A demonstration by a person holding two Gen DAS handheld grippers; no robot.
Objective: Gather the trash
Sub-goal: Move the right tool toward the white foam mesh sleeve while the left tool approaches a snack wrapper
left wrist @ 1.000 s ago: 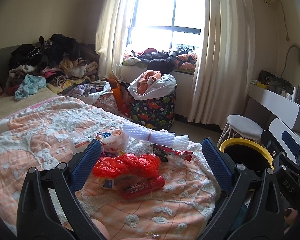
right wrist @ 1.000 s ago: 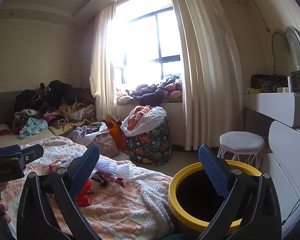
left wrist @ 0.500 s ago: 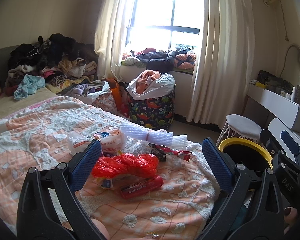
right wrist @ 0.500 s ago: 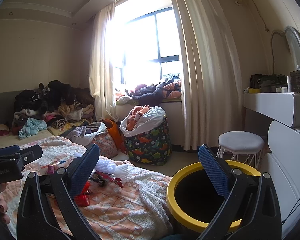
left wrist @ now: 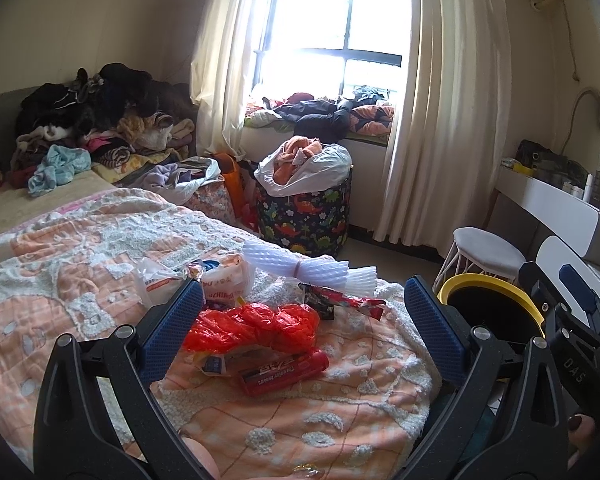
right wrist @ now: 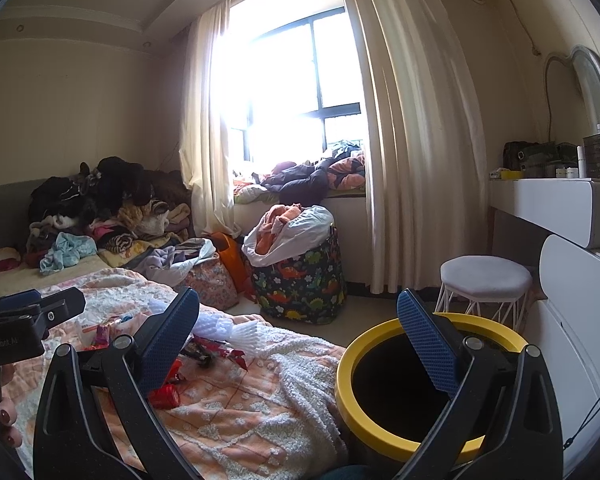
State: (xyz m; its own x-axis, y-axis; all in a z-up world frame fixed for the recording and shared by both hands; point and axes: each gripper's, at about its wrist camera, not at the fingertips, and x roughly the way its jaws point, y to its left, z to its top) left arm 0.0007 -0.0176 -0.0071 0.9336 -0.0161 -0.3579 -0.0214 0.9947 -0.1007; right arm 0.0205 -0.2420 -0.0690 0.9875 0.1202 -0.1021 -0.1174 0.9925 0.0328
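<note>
Trash lies on the peach bedspread [left wrist: 80,280]: a crumpled red plastic bag [left wrist: 256,322], a red tube wrapper [left wrist: 286,372], a white foam net [left wrist: 308,268], a dark snack wrapper [left wrist: 332,304] and white snack bags [left wrist: 224,276]. My left gripper [left wrist: 300,328] is open and empty, just above the red bag. A black bin with a yellow rim [right wrist: 380,432] stands beside the bed; it also shows in the left wrist view [left wrist: 492,280]. My right gripper [right wrist: 300,344] is open and empty, at the bin's near edge.
A dinosaur-print laundry basket [left wrist: 308,216] stands under the window. A white stool [right wrist: 484,284] is behind the bin. A white dresser [right wrist: 572,320] runs along the right. Clothes [left wrist: 92,120] are piled at the bed's far end.
Both grippers have drifted only slightly; the left view has shifted a little to the right. Both stay open and empty.
</note>
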